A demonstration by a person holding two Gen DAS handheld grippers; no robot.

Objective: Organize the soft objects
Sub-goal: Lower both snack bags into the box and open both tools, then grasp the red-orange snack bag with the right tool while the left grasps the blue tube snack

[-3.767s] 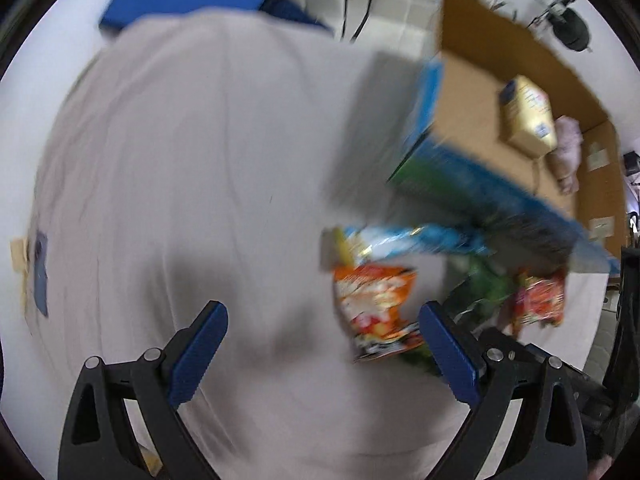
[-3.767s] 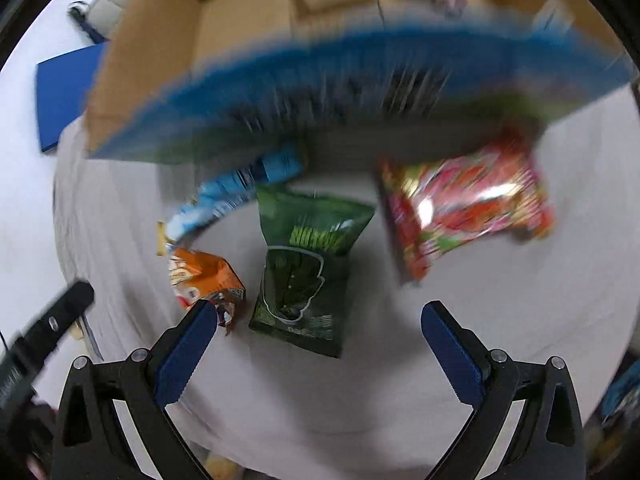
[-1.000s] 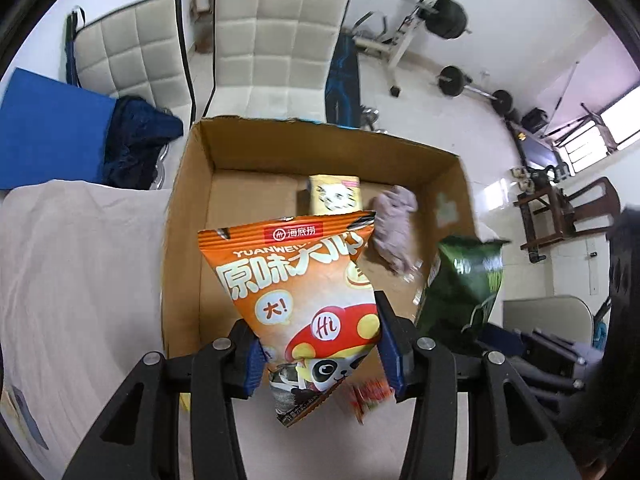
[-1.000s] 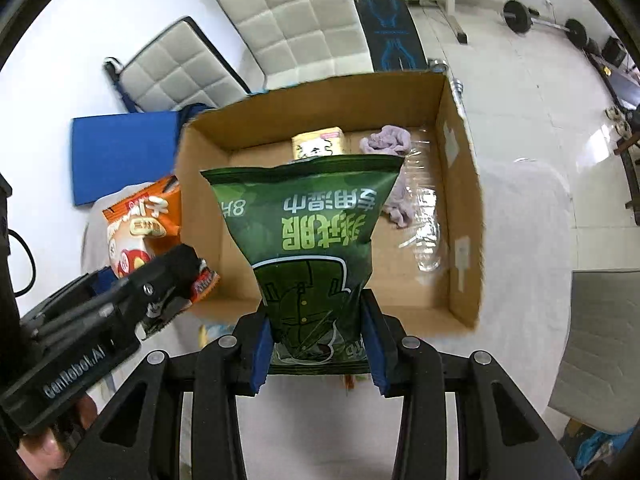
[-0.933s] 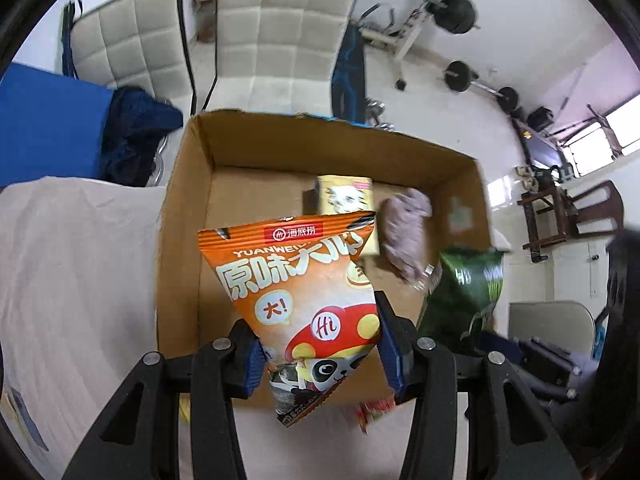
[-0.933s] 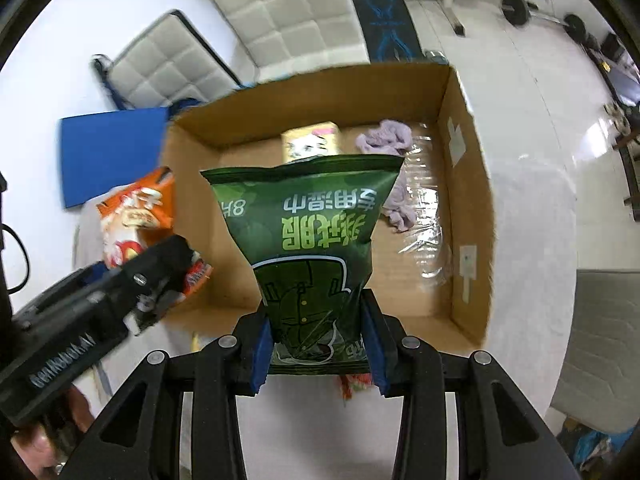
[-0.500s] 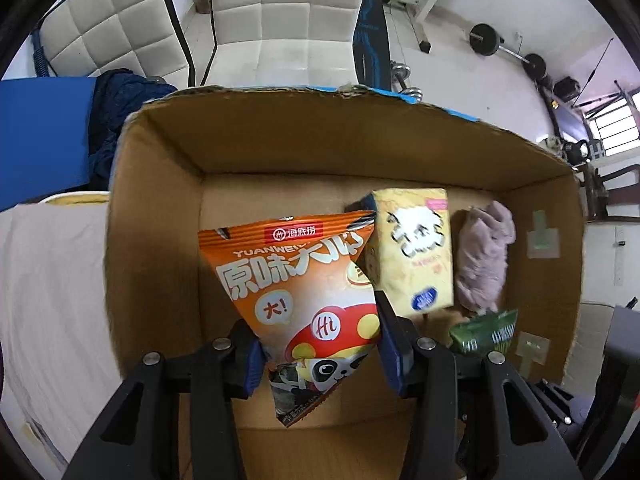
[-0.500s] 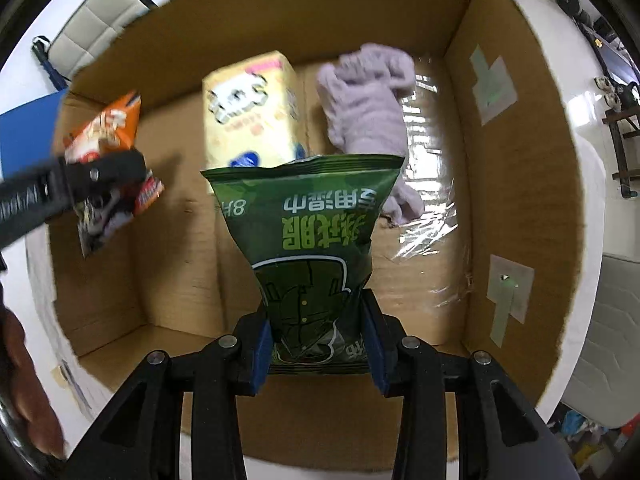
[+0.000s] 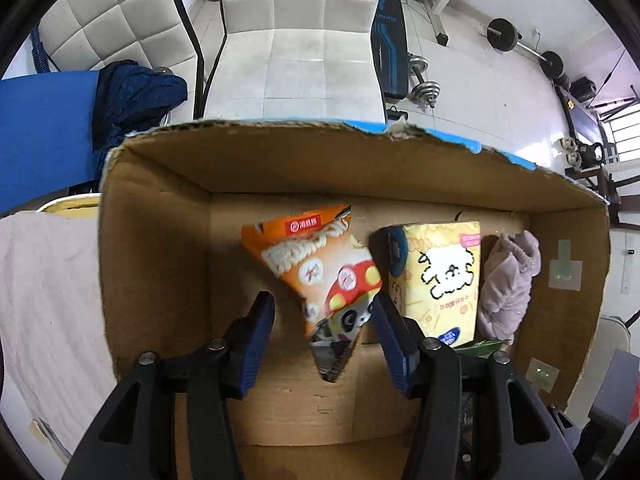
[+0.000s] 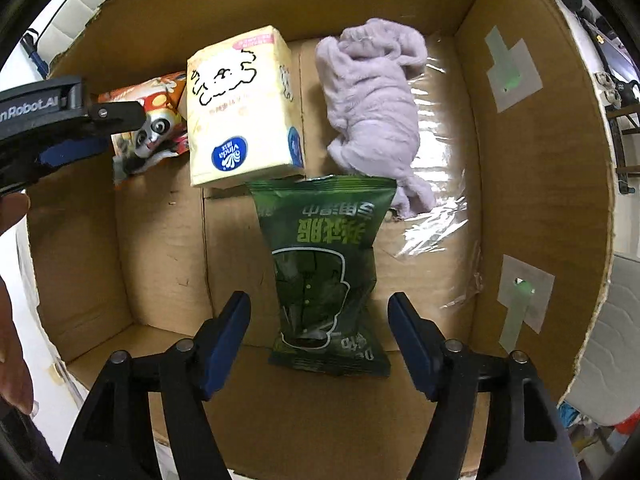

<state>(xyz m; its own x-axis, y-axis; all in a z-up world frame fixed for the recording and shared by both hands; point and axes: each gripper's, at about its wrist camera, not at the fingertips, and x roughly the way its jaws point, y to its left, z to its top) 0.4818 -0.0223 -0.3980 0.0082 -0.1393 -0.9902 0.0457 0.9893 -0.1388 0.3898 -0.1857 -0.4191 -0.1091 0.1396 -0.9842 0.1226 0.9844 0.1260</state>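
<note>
Both grippers hang over an open cardboard box [image 9: 152, 264] [image 10: 532, 184]. My left gripper [image 9: 322, 336] is open; the orange snack bag [image 9: 320, 276] is free of its blue pads and blurred, inside the box beside the yellow tissue pack [image 9: 440, 276]. My right gripper [image 10: 320, 336] is open; the green snack bag [image 10: 324, 276] lies between its fingers on the box floor, not gripped. In the right wrist view the tissue pack [image 10: 240, 108], a lilac soft cloth [image 10: 372, 108], the orange bag [image 10: 148, 128] and the left gripper's body sit further in.
A beige cloth-covered table [image 9: 44, 312] lies left of the box. White padded chairs [image 9: 296, 40], a blue mat [image 9: 44, 136], a dark garment [image 9: 132, 96] and gym weights [image 9: 424, 88] stand beyond. Clear plastic film [image 10: 436, 216] lies on the box floor.
Both grippers have opened. The orange bag has left the left jaws and the green bag has dropped from the right jaws onto the box floor.
</note>
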